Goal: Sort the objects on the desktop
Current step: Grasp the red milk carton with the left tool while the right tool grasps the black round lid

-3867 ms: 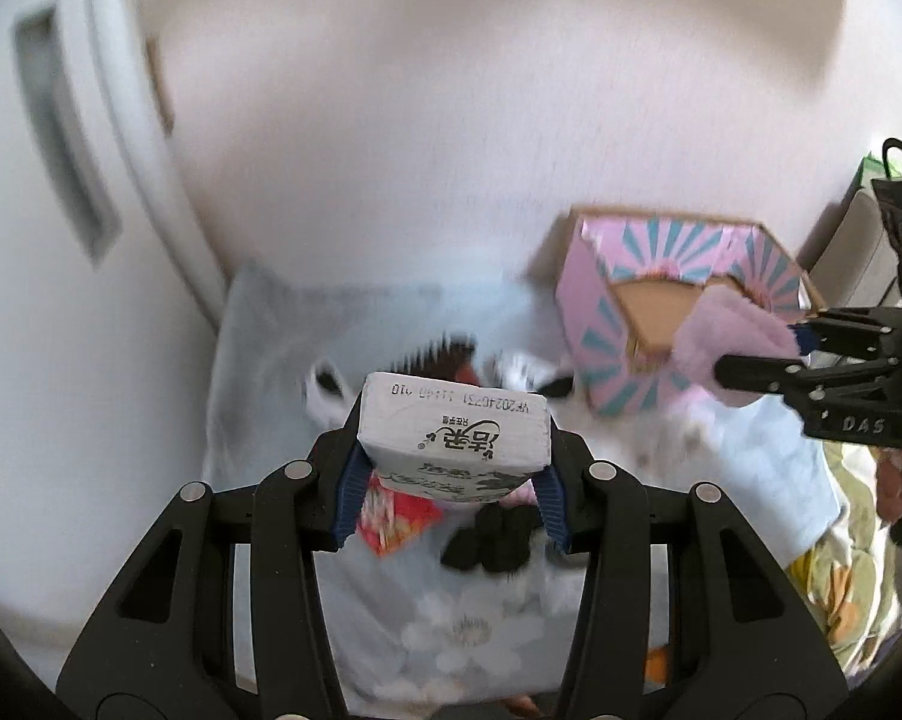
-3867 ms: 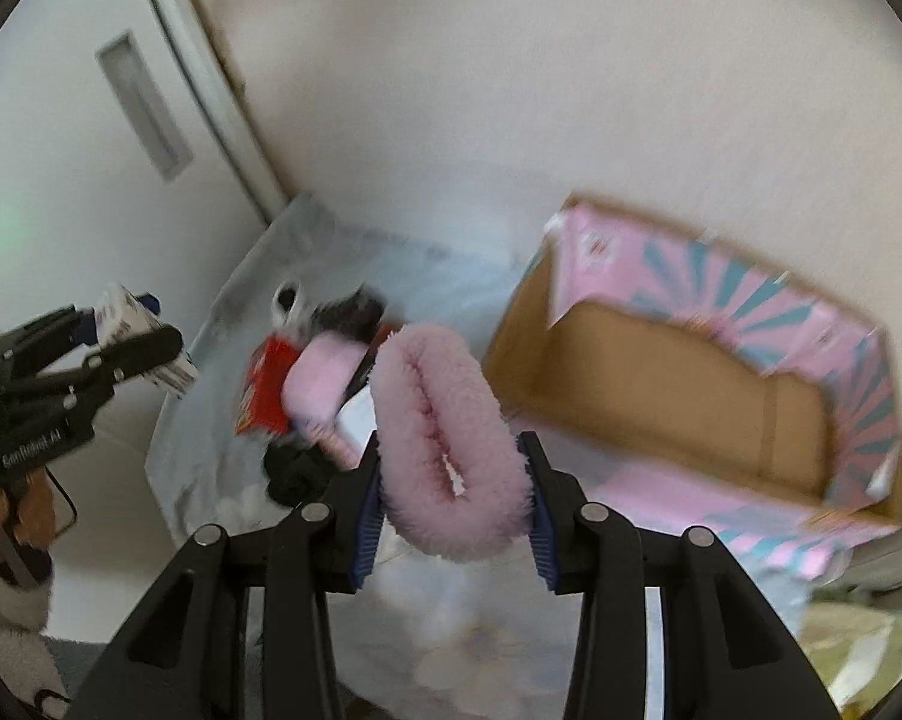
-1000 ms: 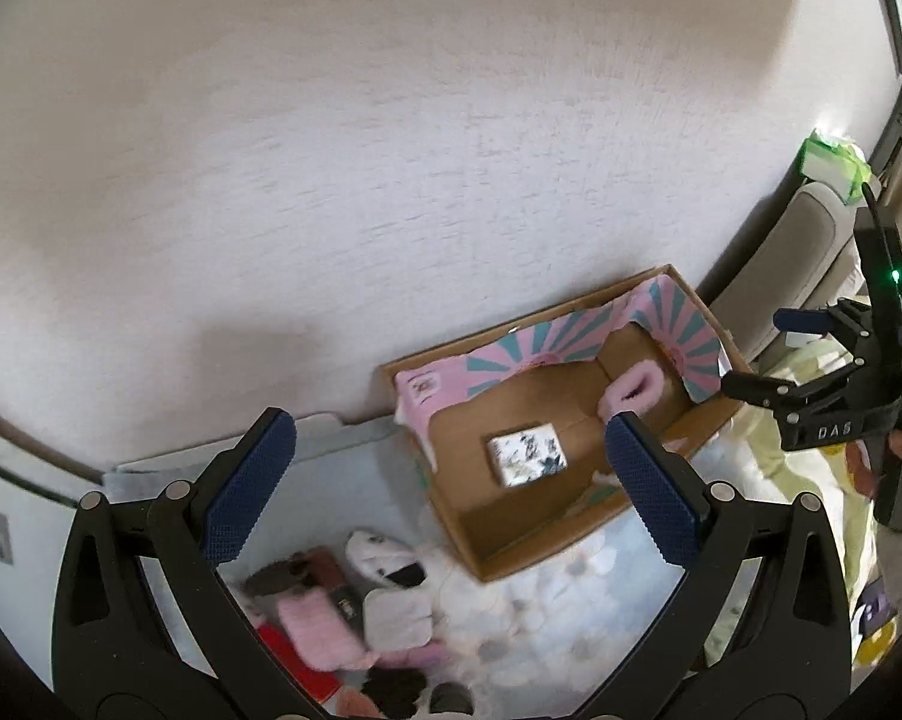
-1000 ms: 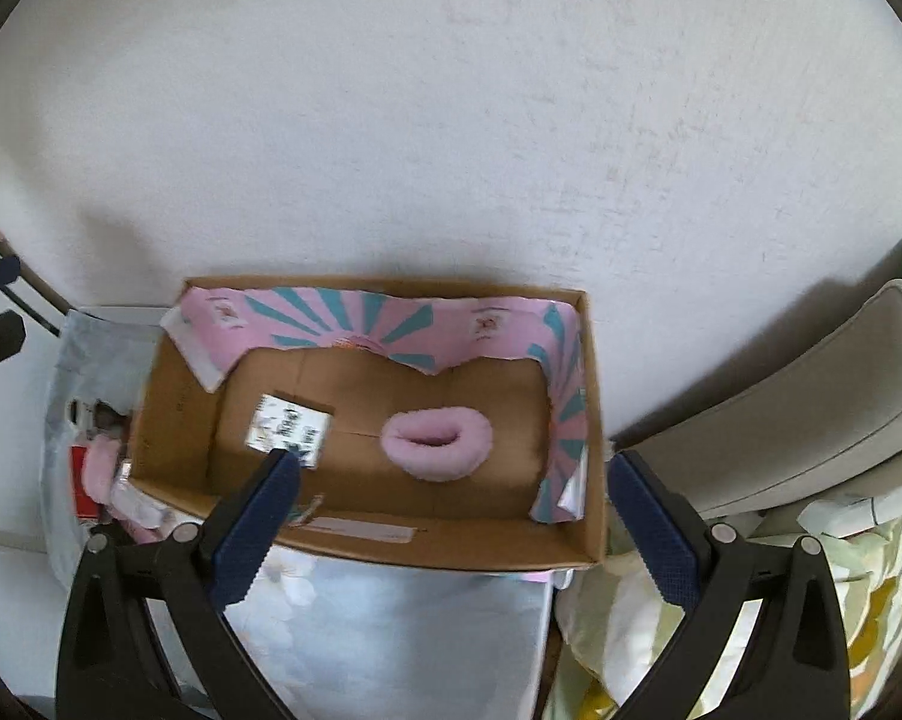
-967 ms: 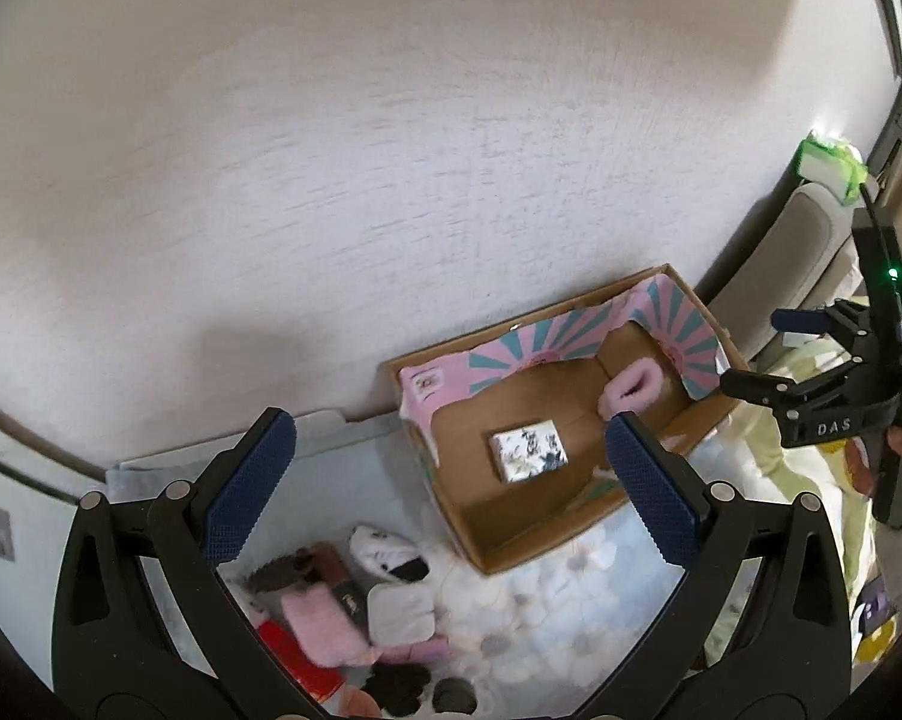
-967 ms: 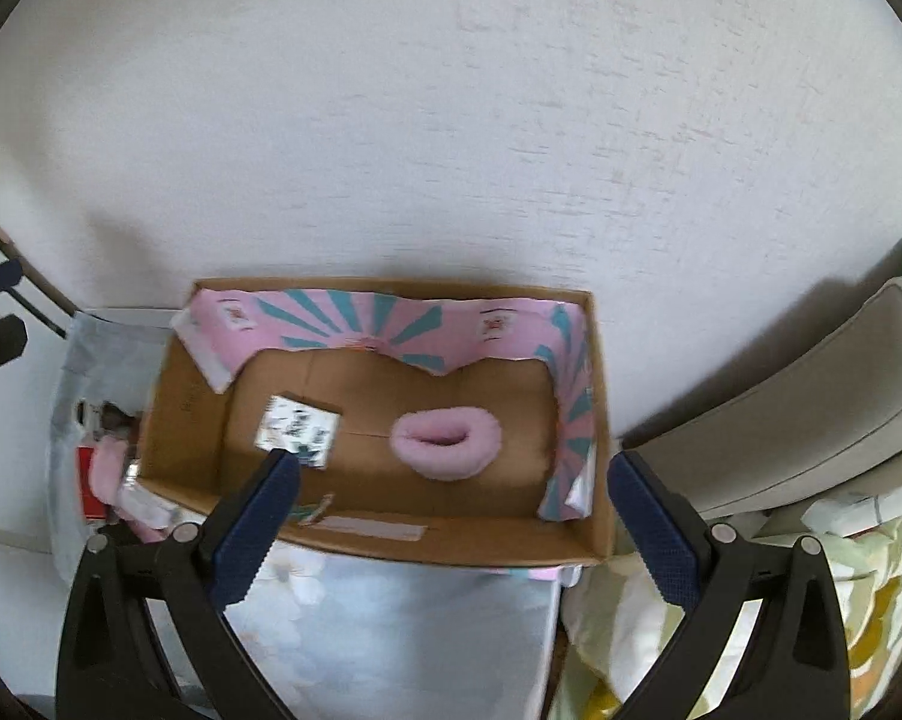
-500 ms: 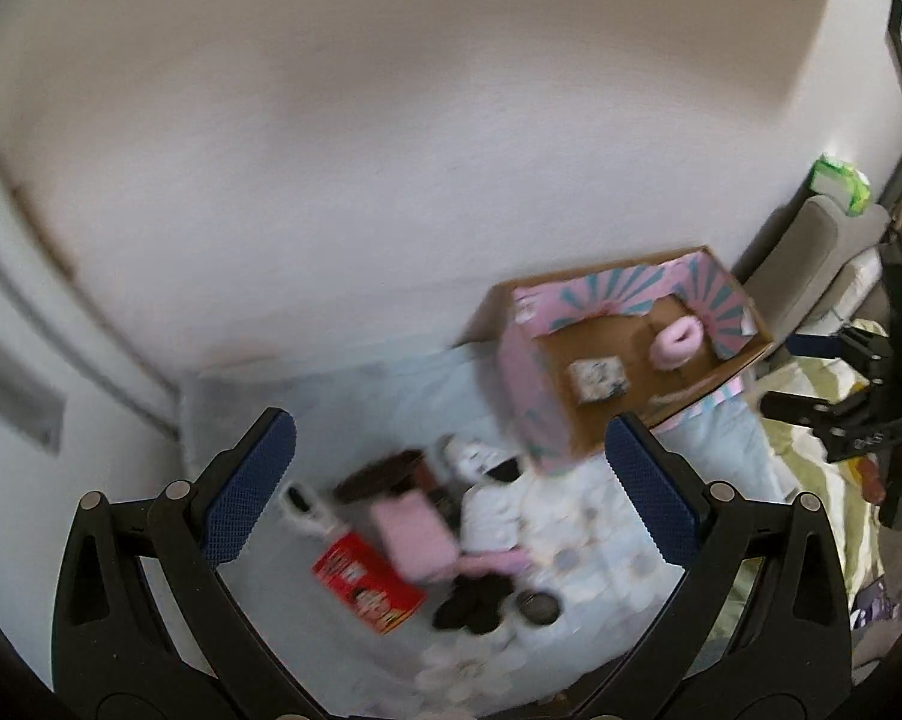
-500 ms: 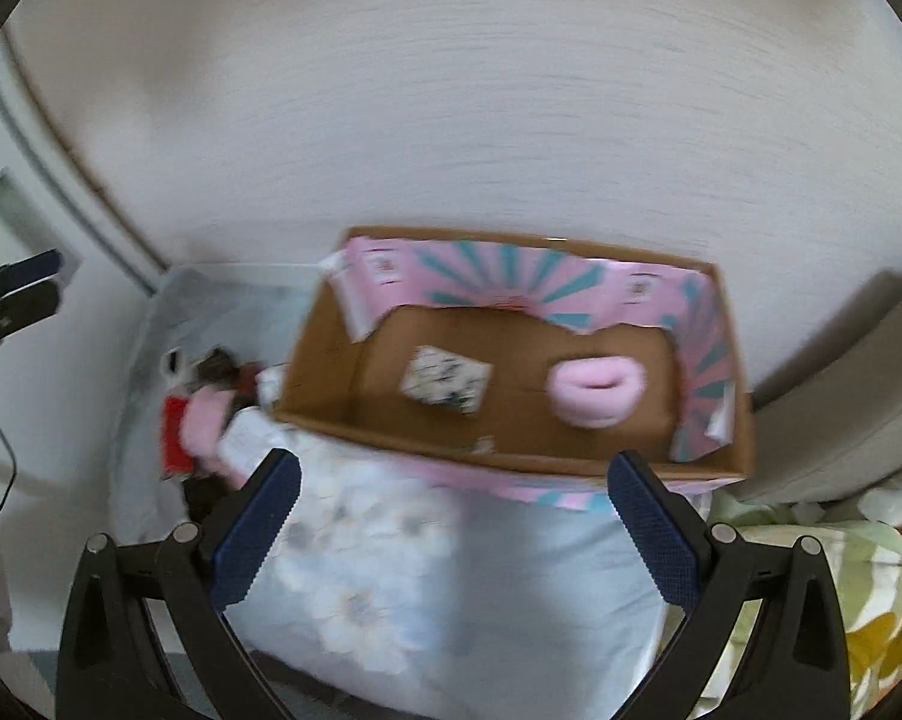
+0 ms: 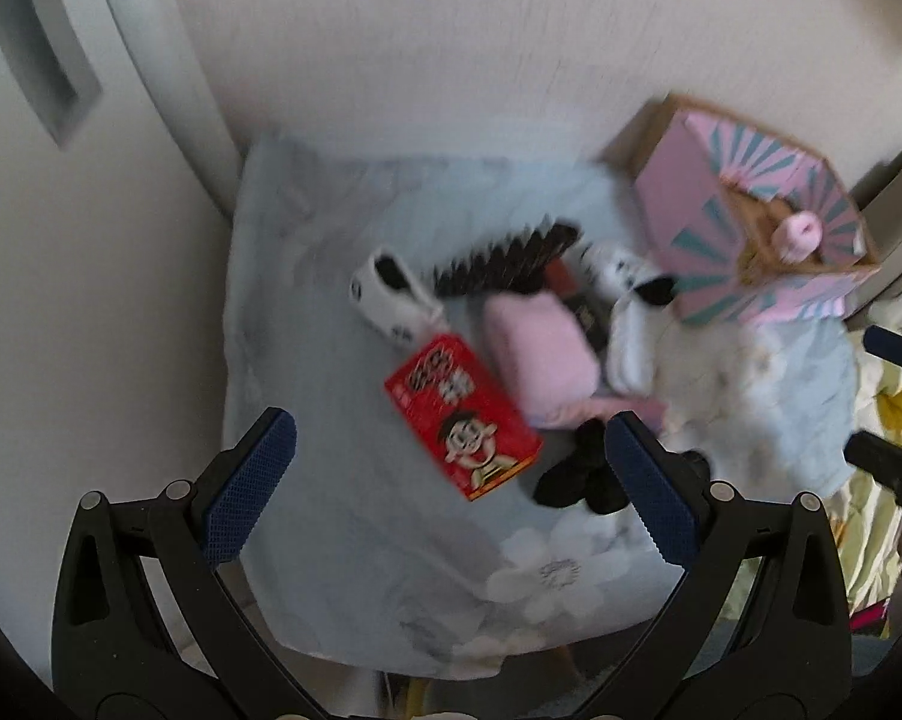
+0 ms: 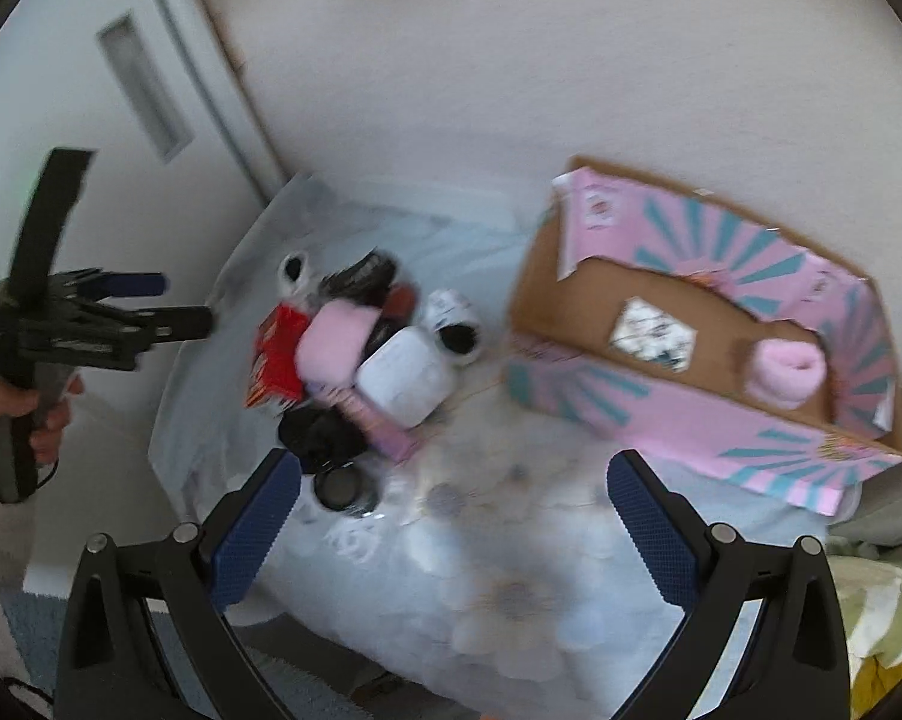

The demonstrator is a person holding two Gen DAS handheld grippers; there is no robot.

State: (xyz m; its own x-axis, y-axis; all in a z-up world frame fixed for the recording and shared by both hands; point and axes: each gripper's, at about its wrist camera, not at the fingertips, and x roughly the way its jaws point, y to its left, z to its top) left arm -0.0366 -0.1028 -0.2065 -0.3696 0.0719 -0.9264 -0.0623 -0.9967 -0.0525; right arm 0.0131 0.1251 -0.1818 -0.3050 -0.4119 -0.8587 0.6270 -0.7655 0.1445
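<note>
**Pile waits for the next pick, both grippers empty**

Sorting is between two picks, as I judge it. Your left gripper (image 9: 451,462) stands wide apart with nothing between its blue pads, and your right gripper (image 10: 454,510) is spread wide and empty too. The pink cardboard box (image 10: 679,420) already contains a small patterned packet (image 10: 652,333) and a fluffy pink roll (image 10: 787,372); the rest of the things lie in one heap to the left of the box, on the pale floral cloth (image 10: 511,570).

The red snack box (image 9: 463,414) lies at the heap's near-left edge, flat and mostly free, right between the pads of your left gripper in its view. It looks like the easiest target: bring the left gripper down over it and turn it so the pads meet the long sides.

Around it, the heap is crowded. A folded pink cloth (image 9: 538,354) touches the red box on the side toward the cardboard box, and a black crumpled thing (image 9: 577,474) lies just beside its lower corner, so a pad may catch one of them. A white toy car (image 9: 391,300) sits just beyond the red box, and a dark comb-like thing (image 9: 505,261), blurred, lies farther back. For your right gripper, a white case (image 10: 403,381) and a round black lid (image 10: 343,489) are on the side of the heap nearest the cardboard box. Both views are blurred, so I cannot tell finer details.
</note>
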